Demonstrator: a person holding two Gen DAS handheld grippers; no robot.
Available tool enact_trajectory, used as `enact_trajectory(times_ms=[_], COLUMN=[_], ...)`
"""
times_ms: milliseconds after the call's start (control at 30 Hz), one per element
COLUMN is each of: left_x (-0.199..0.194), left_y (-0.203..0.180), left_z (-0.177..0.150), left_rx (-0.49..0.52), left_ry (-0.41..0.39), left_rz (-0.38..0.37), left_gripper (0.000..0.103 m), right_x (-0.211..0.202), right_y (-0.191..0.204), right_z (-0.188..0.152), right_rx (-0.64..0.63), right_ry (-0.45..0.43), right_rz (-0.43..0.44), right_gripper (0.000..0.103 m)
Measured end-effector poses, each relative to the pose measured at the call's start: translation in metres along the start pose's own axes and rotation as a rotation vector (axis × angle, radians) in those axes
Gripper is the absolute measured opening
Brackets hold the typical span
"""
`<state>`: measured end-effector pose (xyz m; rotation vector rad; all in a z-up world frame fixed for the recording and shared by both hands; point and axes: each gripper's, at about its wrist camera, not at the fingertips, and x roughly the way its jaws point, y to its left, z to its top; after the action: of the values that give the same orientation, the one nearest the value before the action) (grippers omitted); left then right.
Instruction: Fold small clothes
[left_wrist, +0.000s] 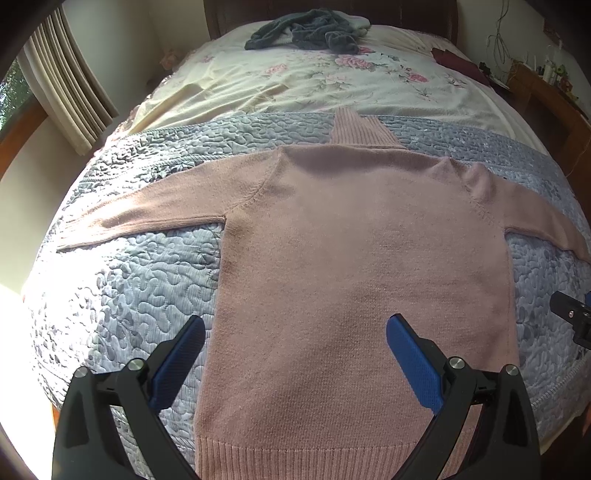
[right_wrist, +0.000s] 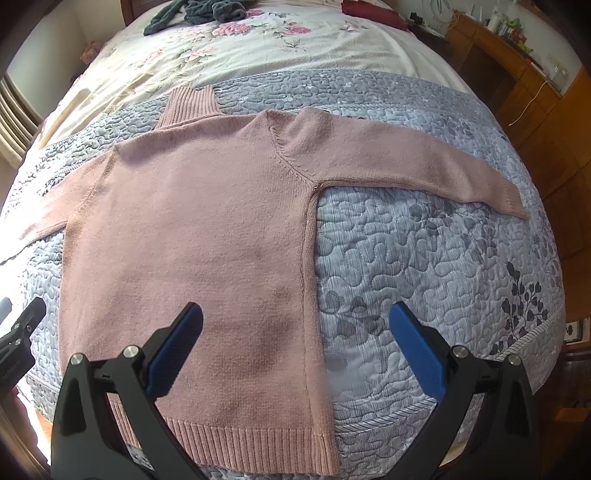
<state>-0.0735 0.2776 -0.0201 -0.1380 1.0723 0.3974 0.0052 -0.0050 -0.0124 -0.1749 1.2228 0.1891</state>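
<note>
pink knit sweater (left_wrist: 362, 266), spread flat mid-frame on grey quilt (left_wrist: 122, 288) over bed, sleeves out to both sides, ribbed hem at lower edge. left tool (left_wrist: 295, 328) wide open above hem, empty. right tool (right_wrist: 295, 314) likewise open, astride sweater's side seam.

The pink sweater (left_wrist: 362, 258) has its right cuff cut off at the frame edge.

Sunlit bed (left_wrist: 122, 295) under grey quilt, curtained window (left_wrist: 62, 88), wooden desk (right_wrist: 517, 74).
</note>
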Motion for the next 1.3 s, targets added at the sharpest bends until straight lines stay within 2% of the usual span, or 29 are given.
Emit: enact_trajectory(times_ms=[1300], left_x=[0.016], left_y=[0.002], left_z=[0.005], left_rx=[-0.016], left_ry=[0.022], left_rz=[0.000], left_gripper=[0.099], right_x=[0.015], right_y=[-0.001], right_z=[0.006], right_rx=[0.006], right_ry=[0.012], right_rz=[0.019], right_gripper=[0.100])
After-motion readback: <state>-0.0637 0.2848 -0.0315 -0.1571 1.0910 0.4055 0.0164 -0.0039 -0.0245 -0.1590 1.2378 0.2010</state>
